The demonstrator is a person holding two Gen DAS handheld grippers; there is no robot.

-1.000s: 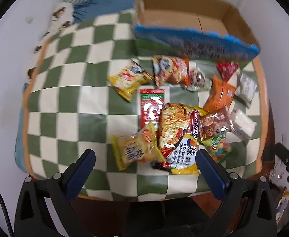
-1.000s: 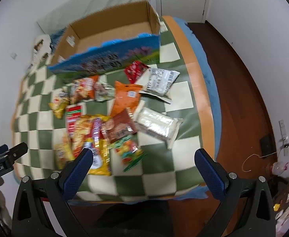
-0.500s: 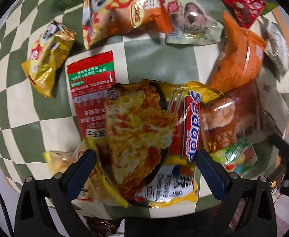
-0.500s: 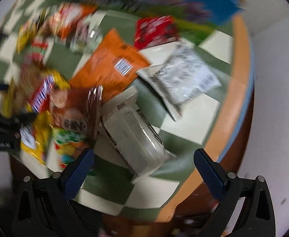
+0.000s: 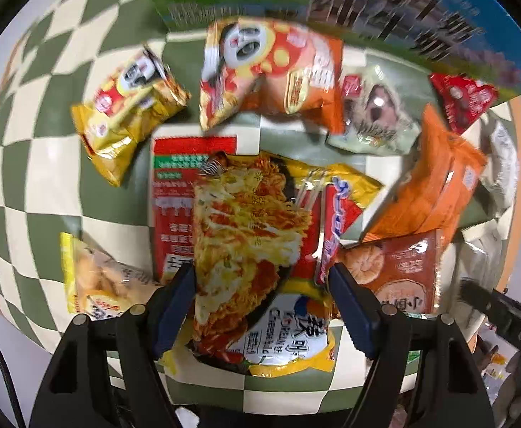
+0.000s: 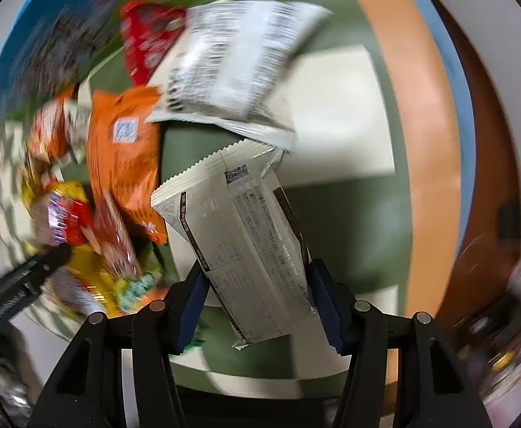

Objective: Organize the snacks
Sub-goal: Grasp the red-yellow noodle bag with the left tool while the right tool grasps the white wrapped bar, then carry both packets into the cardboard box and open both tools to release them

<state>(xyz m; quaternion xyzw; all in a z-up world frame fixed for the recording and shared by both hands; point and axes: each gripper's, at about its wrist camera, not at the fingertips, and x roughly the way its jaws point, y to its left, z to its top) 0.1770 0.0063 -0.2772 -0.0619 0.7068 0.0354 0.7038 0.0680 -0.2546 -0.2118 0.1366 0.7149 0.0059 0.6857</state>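
Many snack packets lie on a green-and-cream checkered cloth (image 5: 39, 164). My left gripper (image 5: 262, 278) has closed in around the yellow noodle packet (image 5: 249, 235), its blue pads at the packet's two sides. My right gripper (image 6: 257, 278) has closed in on a pale grey packet (image 6: 246, 235), which sits between its pads. An orange packet (image 6: 121, 157) lies to its left, and a white printed packet (image 6: 232, 60) lies behind it. The box's blue printed wall (image 5: 396, 10) stands at the back.
A red flat packet (image 5: 175, 196), yellow chip bag (image 5: 125, 107), orange-red bag (image 5: 271, 71), brown packet (image 5: 399, 271) and small red packet (image 6: 146, 39) surround the grips. The table's orange edge (image 6: 417, 107) and floor are at the right.
Both grippers have dropped down close to the packets and their jaws have narrowed from wide open to around the noodle packet and the grey packet.
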